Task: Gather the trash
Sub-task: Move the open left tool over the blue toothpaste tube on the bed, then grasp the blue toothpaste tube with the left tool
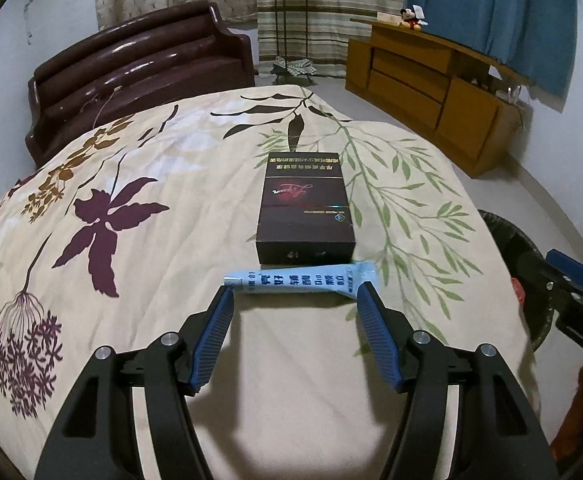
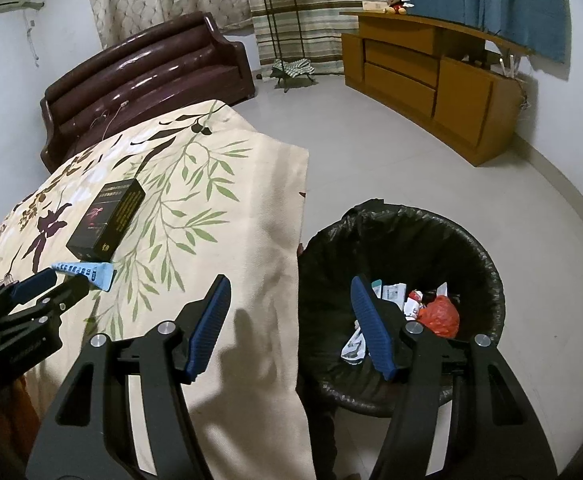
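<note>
A light blue tube lies crosswise on the floral tablecloth, just in front of a dark cigarette box. My left gripper is open, its blue pads at either end of the tube, low over the cloth. In the right wrist view the tube and box lie at the left, with the left gripper at the tube. My right gripper is open and empty, over the table edge and the black-lined trash bin, which holds wrappers and a red bag.
A dark brown sofa stands behind the table. A wooden cabinet runs along the right wall, with a plant stand between them. The bin's rim shows at the right in the left wrist view.
</note>
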Action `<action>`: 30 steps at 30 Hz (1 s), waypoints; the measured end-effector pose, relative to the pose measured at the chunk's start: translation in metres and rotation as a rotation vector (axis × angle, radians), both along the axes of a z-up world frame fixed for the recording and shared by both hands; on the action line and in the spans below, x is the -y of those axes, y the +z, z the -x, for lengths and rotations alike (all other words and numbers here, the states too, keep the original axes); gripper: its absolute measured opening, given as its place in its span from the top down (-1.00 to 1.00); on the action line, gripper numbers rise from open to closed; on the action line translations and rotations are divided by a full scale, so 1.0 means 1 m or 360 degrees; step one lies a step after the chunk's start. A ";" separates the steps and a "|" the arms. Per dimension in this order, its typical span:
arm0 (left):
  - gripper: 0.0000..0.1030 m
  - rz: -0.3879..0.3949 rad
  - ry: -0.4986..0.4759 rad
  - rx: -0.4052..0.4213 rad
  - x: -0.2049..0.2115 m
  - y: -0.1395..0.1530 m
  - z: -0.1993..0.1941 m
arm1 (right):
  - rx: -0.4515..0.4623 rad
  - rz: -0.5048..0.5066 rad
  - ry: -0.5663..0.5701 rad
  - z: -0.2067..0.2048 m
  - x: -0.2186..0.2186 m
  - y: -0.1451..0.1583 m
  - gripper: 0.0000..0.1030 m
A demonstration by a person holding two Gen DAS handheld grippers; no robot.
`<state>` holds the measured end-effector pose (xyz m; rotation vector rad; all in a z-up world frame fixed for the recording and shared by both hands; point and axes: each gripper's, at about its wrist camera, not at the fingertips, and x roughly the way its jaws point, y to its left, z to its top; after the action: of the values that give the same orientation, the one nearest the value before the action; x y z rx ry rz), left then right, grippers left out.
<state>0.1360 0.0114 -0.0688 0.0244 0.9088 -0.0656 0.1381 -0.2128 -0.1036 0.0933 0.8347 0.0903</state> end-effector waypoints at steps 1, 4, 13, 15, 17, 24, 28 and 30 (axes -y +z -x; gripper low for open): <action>-0.22 0.0004 -0.0004 -0.0009 -0.001 -0.001 -0.001 | -0.0002 0.0000 0.0000 -0.001 -0.001 0.000 -0.18; -0.22 0.0044 -0.0025 -0.0055 -0.003 -0.004 -0.005 | -0.0009 -0.0001 0.0000 -0.003 -0.002 -0.002 -0.18; -0.36 0.0066 -0.0004 -0.0066 -0.007 -0.008 -0.012 | -0.0027 -0.0010 -0.0003 -0.003 -0.001 -0.005 -0.18; -0.36 0.0065 -0.0017 -0.0061 -0.007 -0.009 -0.012 | -0.0031 -0.0013 -0.0005 -0.003 0.000 -0.006 -0.18; -0.36 0.0053 -0.0042 -0.0055 -0.005 -0.009 -0.013 | -0.0035 -0.0016 -0.0007 -0.003 0.001 -0.007 -0.18; -0.46 0.0041 -0.0112 -0.0051 -0.002 -0.009 -0.021 | -0.0040 -0.0016 -0.0008 -0.004 0.002 -0.009 -0.18; -0.45 0.0027 -0.0160 -0.0047 0.001 -0.009 -0.020 | -0.0048 -0.0017 -0.0009 -0.004 0.001 -0.012 -0.18; -0.41 0.0019 -0.0168 -0.0041 0.002 -0.009 -0.019 | -0.0047 -0.0017 -0.0009 -0.005 0.002 -0.012 -0.18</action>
<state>0.1548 0.0094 -0.0778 0.0603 0.9325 -0.1697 0.1427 -0.2144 -0.1158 0.1073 0.8635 0.0885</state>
